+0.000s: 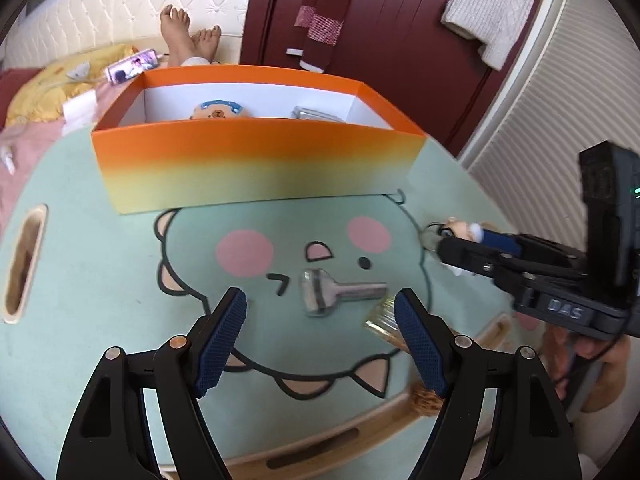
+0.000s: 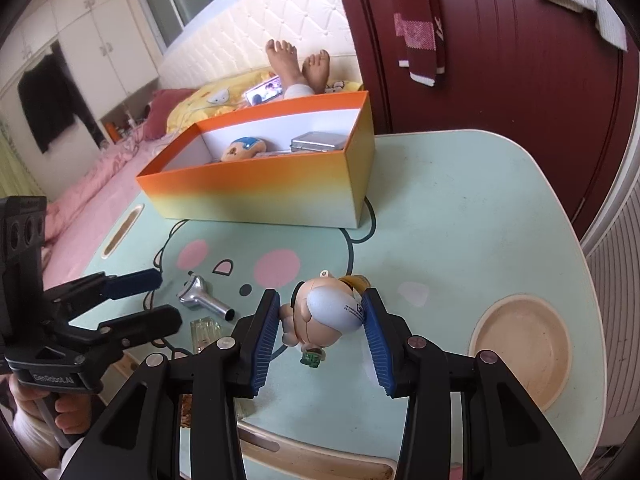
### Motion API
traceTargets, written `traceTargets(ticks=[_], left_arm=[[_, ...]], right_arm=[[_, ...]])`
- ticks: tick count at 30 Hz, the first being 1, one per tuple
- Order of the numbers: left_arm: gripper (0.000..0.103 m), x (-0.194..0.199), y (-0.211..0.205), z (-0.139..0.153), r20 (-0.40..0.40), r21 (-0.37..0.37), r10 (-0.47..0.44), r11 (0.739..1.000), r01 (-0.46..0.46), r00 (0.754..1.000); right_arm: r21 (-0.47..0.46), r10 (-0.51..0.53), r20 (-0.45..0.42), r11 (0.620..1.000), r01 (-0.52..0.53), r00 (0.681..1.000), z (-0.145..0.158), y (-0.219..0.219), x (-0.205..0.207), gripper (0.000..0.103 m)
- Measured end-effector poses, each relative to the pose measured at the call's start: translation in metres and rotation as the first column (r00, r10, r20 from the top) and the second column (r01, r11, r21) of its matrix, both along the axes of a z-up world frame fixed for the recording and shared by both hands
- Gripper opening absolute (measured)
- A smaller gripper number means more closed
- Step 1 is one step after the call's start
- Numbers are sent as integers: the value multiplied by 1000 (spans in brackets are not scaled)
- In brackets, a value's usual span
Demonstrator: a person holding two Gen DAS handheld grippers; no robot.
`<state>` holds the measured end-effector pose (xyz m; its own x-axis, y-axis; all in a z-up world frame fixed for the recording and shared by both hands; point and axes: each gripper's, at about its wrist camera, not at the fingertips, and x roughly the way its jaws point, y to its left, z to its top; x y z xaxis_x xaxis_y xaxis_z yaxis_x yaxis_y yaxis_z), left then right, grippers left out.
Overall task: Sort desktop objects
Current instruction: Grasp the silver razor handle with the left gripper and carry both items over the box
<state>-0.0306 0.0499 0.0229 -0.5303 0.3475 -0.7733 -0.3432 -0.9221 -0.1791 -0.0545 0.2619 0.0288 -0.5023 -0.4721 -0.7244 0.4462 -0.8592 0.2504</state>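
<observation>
Right gripper [image 2: 320,312] clamped across the round head of a small hard-plastic pig-faced figurine keychain [image 2: 326,312] on the mint cartoon-print tabletop [image 2: 460,208]: judged light, rigid, slippery on curves; left gripper [image 1: 320,300] gaping, empty, above a silver metal roller tool [image 1: 340,292].

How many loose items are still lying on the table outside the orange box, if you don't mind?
3: a metal tool mid-table, a clear bottle just beside it, and a toy figure between the right gripper's fingers.
</observation>
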Motion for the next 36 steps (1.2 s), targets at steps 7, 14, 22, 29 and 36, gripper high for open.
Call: traceTargets(ticks=[7, 14, 22, 29, 36], left_arm=[[77, -14, -20, -3, -28, -126, 131, 983, -134, 991], [77, -11, -53, 6, 25, 55, 157, 986, -158, 987], [65, -8, 0, 6, -41, -105, 56, 993, -60, 998], [11, -9, -5, 1, -19, -90, 21, 996, -23, 1000], [11, -5, -31, 15, -53, -9, 52, 999, -53, 997]], right_arm=[[-16, -1, 11, 1000, 1, 1000, -1, 0, -1, 41], [-25, -6, 19, 1000, 6, 1000, -2, 1, -2, 41], [-33, -7, 27, 999, 8, 1000, -3, 2, -2, 42], [-33, -7, 26, 999, 8, 1000, -3, 2, -1, 42], [-32, -11, 14, 999, 12, 1000, -3, 1, 0, 42]])
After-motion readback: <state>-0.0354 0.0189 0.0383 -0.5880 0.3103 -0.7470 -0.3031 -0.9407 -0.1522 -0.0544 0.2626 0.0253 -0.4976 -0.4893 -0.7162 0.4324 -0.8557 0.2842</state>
